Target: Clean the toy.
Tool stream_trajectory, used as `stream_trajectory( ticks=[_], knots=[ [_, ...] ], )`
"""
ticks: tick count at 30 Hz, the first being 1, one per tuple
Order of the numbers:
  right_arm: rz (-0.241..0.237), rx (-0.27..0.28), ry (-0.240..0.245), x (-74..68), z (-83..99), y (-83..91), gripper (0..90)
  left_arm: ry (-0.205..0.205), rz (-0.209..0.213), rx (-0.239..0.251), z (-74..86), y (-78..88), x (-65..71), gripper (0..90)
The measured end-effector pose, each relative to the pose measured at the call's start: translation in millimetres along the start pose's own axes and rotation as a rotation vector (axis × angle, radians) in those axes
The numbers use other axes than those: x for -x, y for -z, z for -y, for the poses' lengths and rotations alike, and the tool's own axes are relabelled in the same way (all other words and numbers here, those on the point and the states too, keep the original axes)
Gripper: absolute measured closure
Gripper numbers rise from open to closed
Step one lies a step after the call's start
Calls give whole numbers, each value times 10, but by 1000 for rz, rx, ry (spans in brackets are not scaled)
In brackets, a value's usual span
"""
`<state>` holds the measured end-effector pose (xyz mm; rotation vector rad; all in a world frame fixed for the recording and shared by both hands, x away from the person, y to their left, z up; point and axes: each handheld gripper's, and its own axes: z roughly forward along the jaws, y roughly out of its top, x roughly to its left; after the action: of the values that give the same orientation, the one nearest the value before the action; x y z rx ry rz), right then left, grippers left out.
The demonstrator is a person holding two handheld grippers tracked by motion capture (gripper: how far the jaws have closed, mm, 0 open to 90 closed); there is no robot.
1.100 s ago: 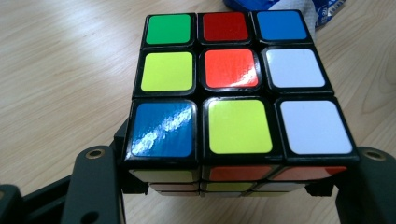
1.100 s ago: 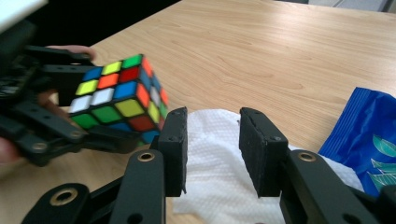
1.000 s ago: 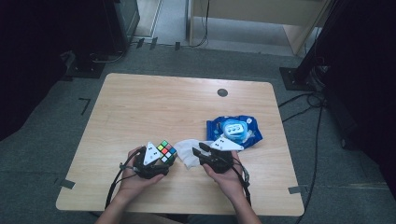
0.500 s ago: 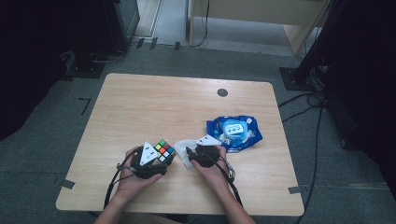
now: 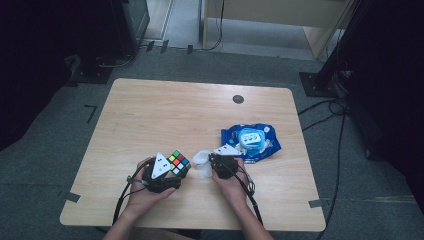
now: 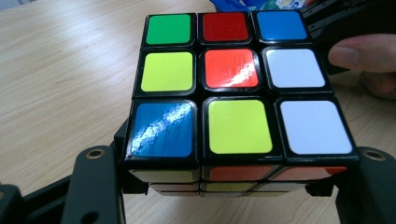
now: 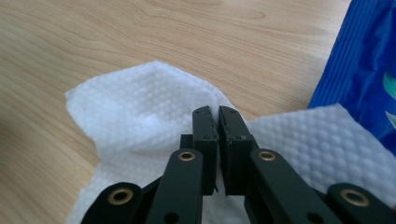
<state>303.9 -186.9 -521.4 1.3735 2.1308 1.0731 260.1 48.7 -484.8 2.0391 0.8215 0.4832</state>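
Near the table's front edge, the left gripper clamps the puzzle cube (green, red and blue squares up). Just beside it, the right gripper has just been closing — pinched on the white wipe. Beyond lies the blue wipes pack.

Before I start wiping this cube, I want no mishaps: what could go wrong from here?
The right hand-held gripper pinches only a fold of the white wipe, so it may slip free. The puzzle cube sits clamped in the left hand-held gripper by its lower layer, so rubbing might twist it. The blue wipe pack lies close by.
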Motion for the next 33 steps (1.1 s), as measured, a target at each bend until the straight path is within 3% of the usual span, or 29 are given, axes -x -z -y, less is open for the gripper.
stream_trajectory(
  ticks=[2, 4, 5, 8, 9, 10, 11, 14, 15, 19, 22, 23, 32, 33],
  knots=[
    [-12, 1, -8, 18, 6, 10, 885, -4, 8, -2, -1, -8, -1, 339],
    [-70, 18, -64, 88, 33, 71, 890, -4, 16, 0, -4, -25, -5, 339],
    [-95, 52, -86, 113, 44, 146, 891, -9, 24, 0, -12, -42, -10, 339],
    [-117, 145, -68, 112, 26, 377, 892, -11, 32, 1, -32, -73, -7, 339],
    [-126, 172, -41, 89, -14, 492, 891, -14, 35, -1, -43, -82, -1, 339],
    [-126, 172, -41, 89, -14, 492, 891, -14, 35, -1, -43, -82, -1, 339],
    [-141, 235, 20, 22, -97, 710, 891, -26, 42, -4, -64, -91, 18, 339],
    [-173, 301, 95, -120, -198, 952, 891, -38, 54, -1, -100, -96, 68, 339],
    [-191, 317, 146, -203, -227, 1015, 891, -40, 55, -2, -107, -96, 80, 339],
    [-233, 325, 287, -486, -236, 1057, 888, -50, 66, -5, -135, -94, 136, 339],
    [-233, 307, 361, -649, -205, 1016, 887, -55, 75, -5, -144, -92, 166, 339],
    [-235, 302, 380, -700, -193, 993, 886, -76, 75, -8, -156, -91, 197, 339],
    [-254, 298, 364, -737, -189, 900, 881, -130, 54, -13, -168, -95, 308, 340],
    [-246, 301, 369, -741, -187, 883, 878, -170, 45, -17, -166, -106, 378, 340]
  ],
)
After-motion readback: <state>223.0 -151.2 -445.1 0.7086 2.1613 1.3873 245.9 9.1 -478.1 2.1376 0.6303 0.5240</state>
